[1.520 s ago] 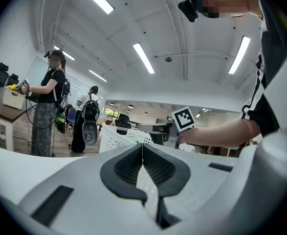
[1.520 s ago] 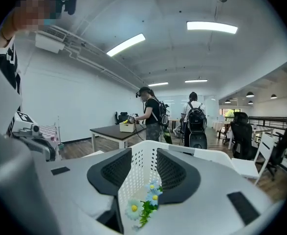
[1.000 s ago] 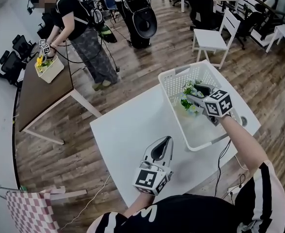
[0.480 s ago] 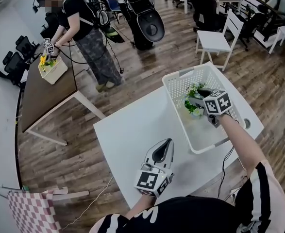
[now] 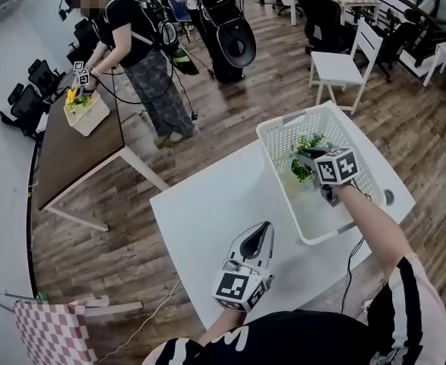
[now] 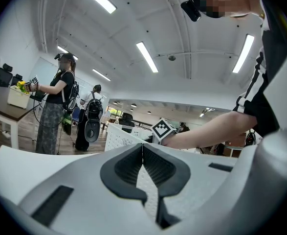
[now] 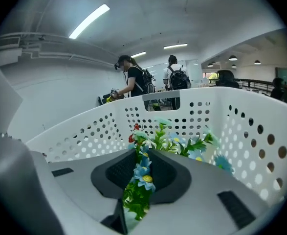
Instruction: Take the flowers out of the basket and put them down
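At the far left a second person (image 5: 135,40) bends over a brown desk (image 5: 71,154), working at a small box (image 5: 87,112) of yellow flowers, and a checked cloth (image 5: 52,331) shows at the bottom corner. None of this is near the work. A black bag (image 5: 226,29) stands on the wooden floor behind.

On the white desk (image 5: 200,211) the left gripper (image 5: 264,228) sits low near the front edge, its nose pointing away from the person. Its jaws are pressed together with nothing between them.

To the right, the perforated white basket (image 5: 279,131) stands on the desk's far right part. The flowers (image 7: 144,176), a blue and green bunch, lie inside it by the far wall. The right gripper (image 5: 306,158) is down in the basket, forearm reaching in over the near rim. Its jaws are closing on the bunch, the pads meeting leaves and blooms on both sides. The basket walls ring the gripper closely. A white chair (image 5: 343,61) stands beyond.
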`<state>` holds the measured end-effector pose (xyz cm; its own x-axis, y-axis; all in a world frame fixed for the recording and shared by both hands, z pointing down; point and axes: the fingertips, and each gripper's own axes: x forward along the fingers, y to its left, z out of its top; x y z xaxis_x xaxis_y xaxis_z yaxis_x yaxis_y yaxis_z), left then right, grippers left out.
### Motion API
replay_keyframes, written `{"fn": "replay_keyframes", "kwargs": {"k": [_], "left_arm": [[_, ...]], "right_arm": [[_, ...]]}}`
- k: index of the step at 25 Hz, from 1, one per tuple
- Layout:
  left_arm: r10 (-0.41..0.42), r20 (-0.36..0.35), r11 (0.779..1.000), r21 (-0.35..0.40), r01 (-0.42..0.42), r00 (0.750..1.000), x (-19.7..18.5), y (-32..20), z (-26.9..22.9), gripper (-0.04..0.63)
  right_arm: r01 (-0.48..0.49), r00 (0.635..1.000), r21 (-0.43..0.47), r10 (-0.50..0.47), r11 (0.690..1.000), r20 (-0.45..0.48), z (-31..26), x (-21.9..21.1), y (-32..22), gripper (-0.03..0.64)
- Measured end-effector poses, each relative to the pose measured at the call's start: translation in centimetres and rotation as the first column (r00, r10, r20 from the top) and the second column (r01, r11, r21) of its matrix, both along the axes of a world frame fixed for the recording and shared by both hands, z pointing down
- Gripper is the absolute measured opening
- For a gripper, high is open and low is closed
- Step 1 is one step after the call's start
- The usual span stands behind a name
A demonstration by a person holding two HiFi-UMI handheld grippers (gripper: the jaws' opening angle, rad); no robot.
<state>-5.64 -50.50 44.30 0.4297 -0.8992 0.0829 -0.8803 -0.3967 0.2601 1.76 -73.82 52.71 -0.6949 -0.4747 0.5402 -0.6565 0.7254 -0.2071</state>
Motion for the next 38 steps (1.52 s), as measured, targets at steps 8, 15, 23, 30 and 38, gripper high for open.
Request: {"fn": "replay_keyframes", "kwargs": {"k": [8,15,23,30,38], "left_arm": [[0.009,-0.001,1.0,0.006,-0.009,1.0,0.0,0.3,0.1,0.005],[0.016,0.004,1.0,0.009,-0.016,1.0,0.4,0.2,-0.1,0.005],[0.02,0.011,1.0,0.019,-0.02,1.0,0.7,0.6,-0.4,0.005],[0.032,0.014,0.999,0.034,-0.033,0.999,1.6,1.4,-1.3,0.005],[0.044,0.022,0.997,0.067,-0.045,0.999,2.6,2.5,-2.5,0.005]], "right_arm": [[-0.033,0.999,0.003,0.033,0.999,0.013,-0.4,0.4,0.2,0.067],[-0.038,0.998,-0.006,0.038,0.999,0.048,-1.1,0.6,0.6,0.063],[-0.034,0.994,0.006,0.033,0.999,0.109,-3.1,0.7,1.7,0.061],[-0.021,0.992,0.061,0.013,0.998,0.122,-5.8,1.0,3.0,0.06],[-0.008,0.99,0.128,-0.01,0.992,0.141,-9.6,1.2,4.4,0.06]]}}
